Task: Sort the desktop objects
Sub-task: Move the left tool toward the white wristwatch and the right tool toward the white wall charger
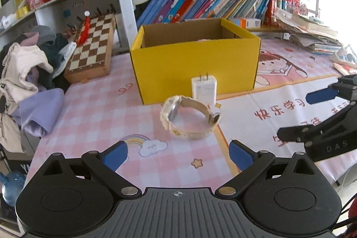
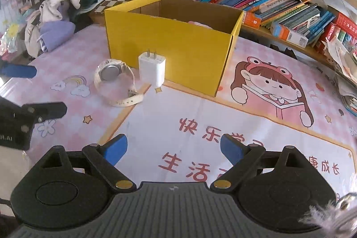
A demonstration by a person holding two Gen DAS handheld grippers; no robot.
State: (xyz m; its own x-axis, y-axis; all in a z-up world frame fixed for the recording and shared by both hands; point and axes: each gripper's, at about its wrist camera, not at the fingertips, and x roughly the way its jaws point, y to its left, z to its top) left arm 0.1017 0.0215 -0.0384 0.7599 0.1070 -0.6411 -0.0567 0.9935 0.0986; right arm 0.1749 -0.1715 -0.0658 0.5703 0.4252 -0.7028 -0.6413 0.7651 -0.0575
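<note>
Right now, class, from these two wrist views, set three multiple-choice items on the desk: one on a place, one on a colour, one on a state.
1. The charger stands
A. inside the box
B. in front of the box, by the watch
C. on the chessboard

2. The box outside is
A. yellow
B. green
C. white

3. The left gripper is
A. shut on the watch
B. shut, empty
C. open, empty

Answers: 1 B, it stands prongs up between the box wall and the watch. 2 A, its walls show yellow. 3 C, blue pads spread, nothing between.
</note>
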